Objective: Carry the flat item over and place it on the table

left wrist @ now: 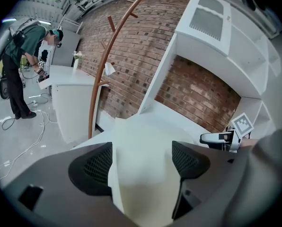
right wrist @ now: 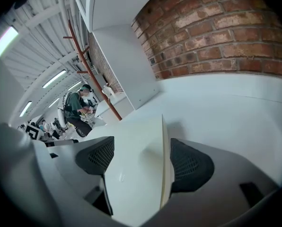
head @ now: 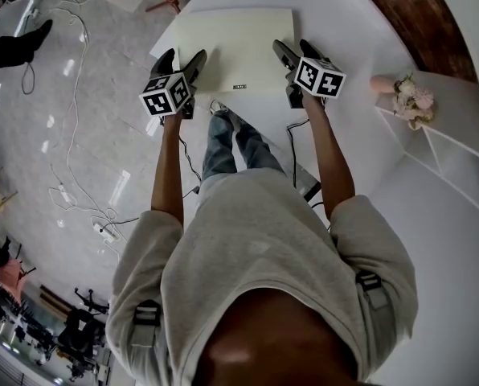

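Left tongs [head: 182, 58] and right tongs [head: 296, 49] clamp smooth, cream rectangular board [head: 235, 39].

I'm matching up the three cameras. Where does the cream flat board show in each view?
Head view: the flat board is at top centre, ahead of the person.
Left gripper view: the flat board is at lower centre, between the jaws.
Right gripper view: the flat board is at lower centre, between the jaws.
Shared landmark: the brick wall.
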Tool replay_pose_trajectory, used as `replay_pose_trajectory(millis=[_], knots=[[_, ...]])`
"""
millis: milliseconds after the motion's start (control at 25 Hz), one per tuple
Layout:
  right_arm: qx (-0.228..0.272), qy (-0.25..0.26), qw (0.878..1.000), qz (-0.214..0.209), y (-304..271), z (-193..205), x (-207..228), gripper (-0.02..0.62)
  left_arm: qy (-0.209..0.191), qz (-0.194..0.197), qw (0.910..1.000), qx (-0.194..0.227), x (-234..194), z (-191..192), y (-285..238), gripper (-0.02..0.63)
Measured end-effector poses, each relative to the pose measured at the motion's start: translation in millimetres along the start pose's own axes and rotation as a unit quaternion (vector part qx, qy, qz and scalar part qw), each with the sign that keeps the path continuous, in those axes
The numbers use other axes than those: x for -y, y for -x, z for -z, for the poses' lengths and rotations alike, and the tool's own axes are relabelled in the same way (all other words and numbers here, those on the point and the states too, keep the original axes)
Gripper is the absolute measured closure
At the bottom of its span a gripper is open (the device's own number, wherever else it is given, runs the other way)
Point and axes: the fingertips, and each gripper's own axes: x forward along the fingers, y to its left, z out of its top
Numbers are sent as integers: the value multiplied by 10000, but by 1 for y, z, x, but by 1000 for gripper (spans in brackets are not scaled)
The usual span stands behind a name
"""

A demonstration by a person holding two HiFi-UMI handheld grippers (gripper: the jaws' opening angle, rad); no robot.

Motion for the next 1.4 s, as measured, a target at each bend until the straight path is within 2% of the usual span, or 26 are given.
replay_pose_trajectory(millis=[320,480,520,600,720,840,1000,1160,1400], knots=[[110,203,9989,-403,18,5,-22,209,-224,216,9994,140,25,-4,19,207],[229,334,9971,-643,27,3,-39,214,-223,379,9988,215,41,-3,26,280],[279,324,9966,-711,29,2,-43,242,-199,418,9986,253,44,-3,28,303],[360,270,9958,-792,34,0,-50,368,-171,483,9981,328,51,-4,32,339],[403,284,9952,-845,41,-1,-56,470,-232,483,9976,434,58,-6,39,409],[417,290,9942,-948,47,0,-59,540,-195,461,9971,574,63,-9,45,504],[438,335,9909,-1224,54,-3,-67,565,-85,529,9968,590,69,-10,49,580],[590,601,9884,-1266,62,-11,-73,568,-103,605,9956,705,76,-16,56,589],[996,1005,9837,-1106,77,-30,-80,569,-261,631,9937,885,82,-26,67,589]])
